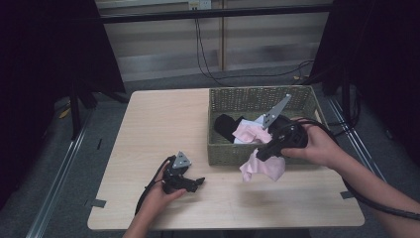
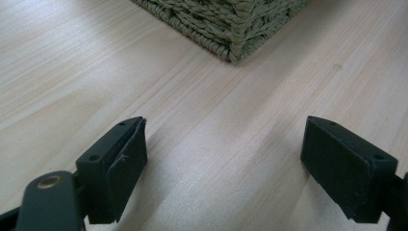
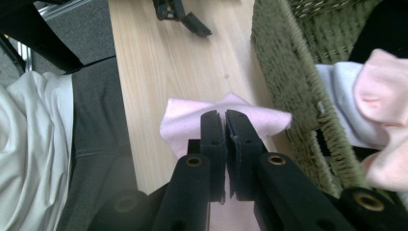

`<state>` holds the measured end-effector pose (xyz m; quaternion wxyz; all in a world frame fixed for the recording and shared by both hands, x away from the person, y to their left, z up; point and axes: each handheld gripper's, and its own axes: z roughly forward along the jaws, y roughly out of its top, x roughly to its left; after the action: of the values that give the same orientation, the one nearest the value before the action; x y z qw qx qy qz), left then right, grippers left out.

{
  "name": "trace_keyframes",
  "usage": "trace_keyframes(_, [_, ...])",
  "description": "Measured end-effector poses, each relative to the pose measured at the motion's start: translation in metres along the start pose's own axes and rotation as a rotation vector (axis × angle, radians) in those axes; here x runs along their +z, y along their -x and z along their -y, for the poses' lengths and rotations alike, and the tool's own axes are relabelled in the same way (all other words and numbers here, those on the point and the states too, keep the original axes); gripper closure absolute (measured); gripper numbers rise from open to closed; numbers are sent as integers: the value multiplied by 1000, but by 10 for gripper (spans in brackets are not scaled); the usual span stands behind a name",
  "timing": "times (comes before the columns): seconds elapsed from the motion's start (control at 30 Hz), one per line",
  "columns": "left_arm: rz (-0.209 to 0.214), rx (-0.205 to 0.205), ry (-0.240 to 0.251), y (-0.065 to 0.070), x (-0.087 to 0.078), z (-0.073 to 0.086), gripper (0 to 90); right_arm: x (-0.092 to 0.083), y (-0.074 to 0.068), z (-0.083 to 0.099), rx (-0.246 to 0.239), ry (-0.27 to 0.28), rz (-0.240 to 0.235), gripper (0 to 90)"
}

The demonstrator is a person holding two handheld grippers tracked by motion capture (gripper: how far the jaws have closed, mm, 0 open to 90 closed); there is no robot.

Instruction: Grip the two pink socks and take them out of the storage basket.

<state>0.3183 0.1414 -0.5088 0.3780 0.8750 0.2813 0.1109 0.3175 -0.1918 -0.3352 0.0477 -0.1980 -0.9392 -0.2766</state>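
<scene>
A pink cloth (image 1: 262,168) hangs over the front wall of the woven green basket (image 1: 225,153), pinched by my right gripper (image 1: 261,152). In the right gripper view the black jaws are pressed together on the pink cloth (image 3: 183,120), above the table and beside the basket wall (image 3: 284,82). More pink cloth (image 1: 247,131), a white cloth (image 1: 258,120) and a black cloth (image 1: 225,126) lie inside the basket. My left gripper (image 1: 198,182) rests low on the table at the front left, jaws wide apart with bare wood between them (image 2: 223,144).
The light wooden table (image 1: 163,124) has free room across its left half. The basket's corner (image 2: 235,29) is just ahead of the left gripper. Black curtains hang on both sides; cables trail on the floor behind the table.
</scene>
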Motion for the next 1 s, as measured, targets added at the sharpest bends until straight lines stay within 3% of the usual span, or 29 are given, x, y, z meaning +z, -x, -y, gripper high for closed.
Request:
trace_keyframes(0.47, [0,-1,0,0,0,0,159,35,-1,9,2,-63,-28,862])
trace_keyframes(0.6, [0,-1,0,0,0,0,159,40,-1,11,-14,-73,-29,790])
trace_keyframes(0.73, [0,0,0,0,0,0,159,38,-1,12,2,-69,-32,756])
trace_keyframes(0.9, [0,0,0,0,0,0,159,27,1,8,6,-50,7,682])
trace_keyframes(1.0, [0,0,0,0,0,0,159,16,9,1,25,-18,32,660])
